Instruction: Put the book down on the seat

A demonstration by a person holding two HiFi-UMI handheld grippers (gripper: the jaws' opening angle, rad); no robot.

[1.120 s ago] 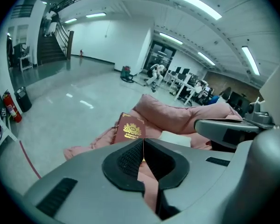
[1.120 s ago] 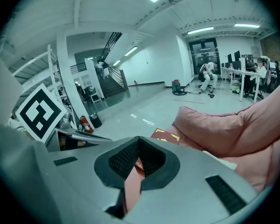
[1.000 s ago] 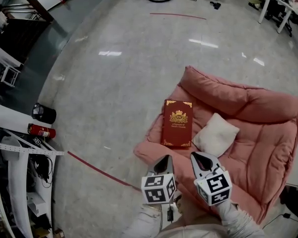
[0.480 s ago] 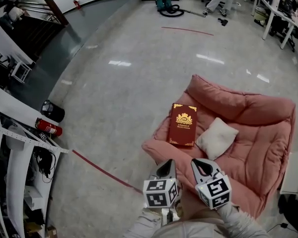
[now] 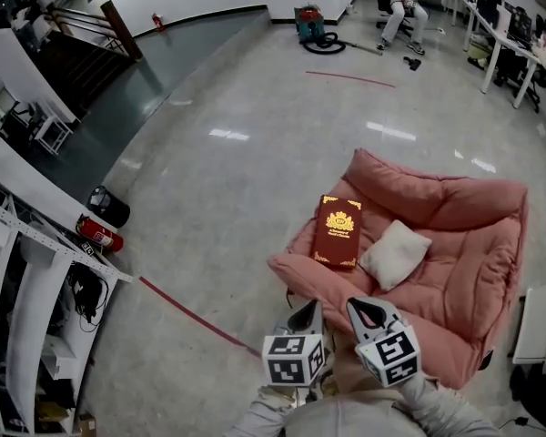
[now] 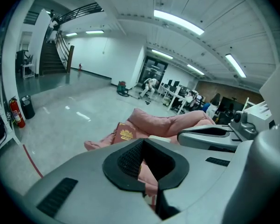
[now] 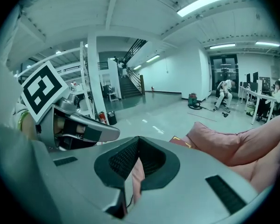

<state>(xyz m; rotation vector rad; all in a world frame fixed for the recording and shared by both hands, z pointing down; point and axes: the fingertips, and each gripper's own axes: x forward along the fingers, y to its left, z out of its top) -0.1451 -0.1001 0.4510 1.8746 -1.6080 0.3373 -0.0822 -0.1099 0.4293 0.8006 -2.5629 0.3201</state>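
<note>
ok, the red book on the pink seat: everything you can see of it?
The book is a closed dark red hardcover with a gold crest mid-cover, gold corner ornaments and gold lettering too small to read. It lies flat, cover up, near the outer edge of the pink padded seat. A cream pillow sits close beside it, and I can't tell whether they touch. The left claw and right claw are shut, empty and clear of it.
</note>
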